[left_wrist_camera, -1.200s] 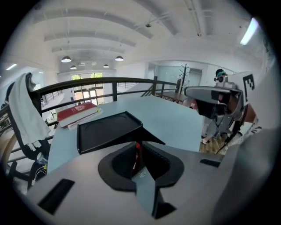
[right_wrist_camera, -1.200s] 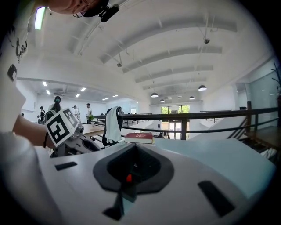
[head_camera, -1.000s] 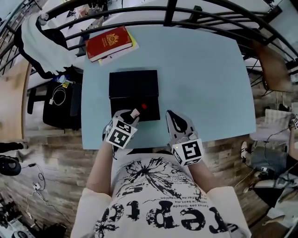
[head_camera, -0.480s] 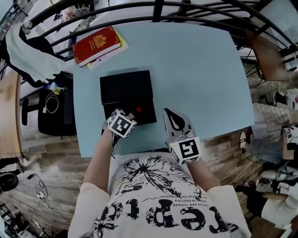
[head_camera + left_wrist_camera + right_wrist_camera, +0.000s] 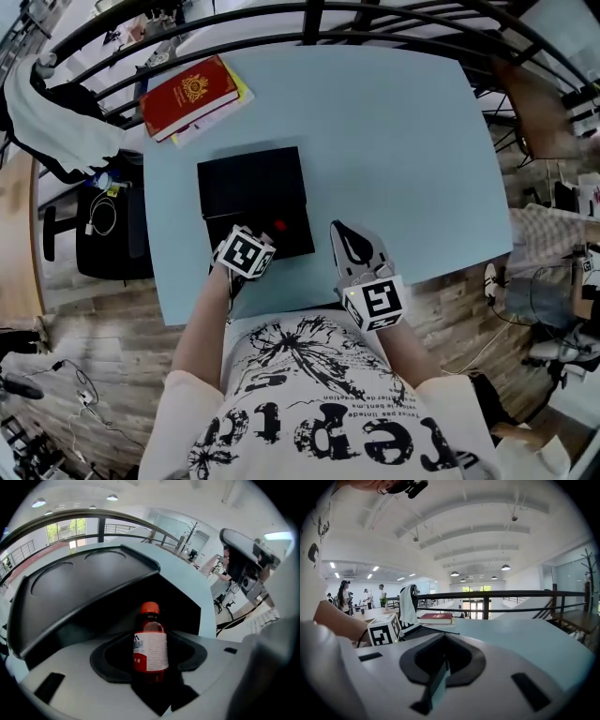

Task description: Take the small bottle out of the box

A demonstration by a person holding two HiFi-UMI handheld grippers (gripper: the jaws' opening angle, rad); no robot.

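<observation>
Left tongs sit at the near right corner of the black box, jaws spread wide, not gripping. The small bottle stands upright between them, pads off it, red cap up, white label facing the camera, still at the box with the dark interior behind it. Right tongs are closed tight with nothing in them, resting on the light blue worktop, right of the box and apart from it. A red book lies at the far left corner of the worktop.
</observation>
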